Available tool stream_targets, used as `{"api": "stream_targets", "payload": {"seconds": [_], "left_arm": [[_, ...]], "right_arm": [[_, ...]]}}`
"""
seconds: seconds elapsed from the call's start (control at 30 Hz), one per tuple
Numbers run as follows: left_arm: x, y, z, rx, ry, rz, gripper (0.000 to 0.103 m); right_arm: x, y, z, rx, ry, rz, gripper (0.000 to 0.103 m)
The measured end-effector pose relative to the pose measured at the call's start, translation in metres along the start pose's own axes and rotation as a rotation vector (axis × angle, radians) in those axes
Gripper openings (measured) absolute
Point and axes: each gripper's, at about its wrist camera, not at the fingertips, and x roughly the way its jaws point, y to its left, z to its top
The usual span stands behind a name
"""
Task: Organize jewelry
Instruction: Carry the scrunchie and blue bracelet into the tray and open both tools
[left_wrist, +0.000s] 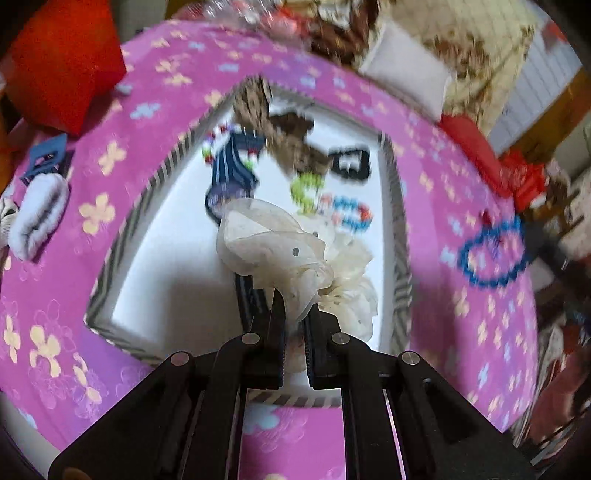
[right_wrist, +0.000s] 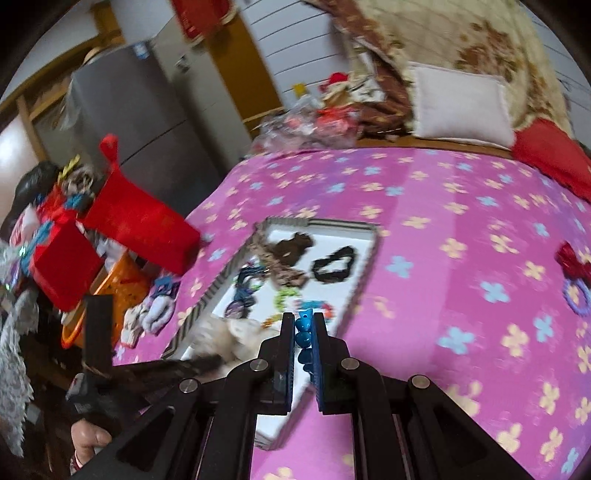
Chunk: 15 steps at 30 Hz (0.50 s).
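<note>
Left gripper (left_wrist: 295, 314) is pinching the cream scrunchie (left_wrist: 280, 243) over the tray (left_wrist: 155, 173); right gripper (right_wrist: 303, 328) is clamping the blue bead bracelet (right_wrist: 304, 326). Release low, into bare spots.

It was a lived-in room of a home, a bedroom by the look of it. Under both grippers spread a pink bedcover (right_wrist: 461, 229) printed with small flowers. Beyond it, ahead of the right gripper, a floral blanket (right_wrist: 454, 48) was heaped up with a white pillow (right_wrist: 458, 107) leaning against it and a red cushion (right_wrist: 550, 155) beside that. Off to that gripper's left stood a tall grey fridge (right_wrist: 136, 122), with red gift bags (right_wrist: 144, 221) and household clutter piled in front of it.
</note>
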Motion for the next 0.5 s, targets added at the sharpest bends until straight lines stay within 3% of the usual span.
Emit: {"api": "stream_targets", "payload": {"seconds": [0.17,0.37,0.5], "left_arm": [[0.013,0.010,-0.006,0.018,0.088,0.049,0.007],[0.004,0.038,-0.008,-0.024,0.065,0.167,0.008],[-0.003,0.051,-0.008,-0.066,0.056,0.140,0.009]], "right_arm": [[0.041,0.033,-0.007,-0.060,0.075,-0.015,0.008],[0.075,0.045,-0.027,-0.096,0.158,-0.046,0.008],[0.085,0.045,-0.038,-0.096,0.196,-0.053,0.008]]}}
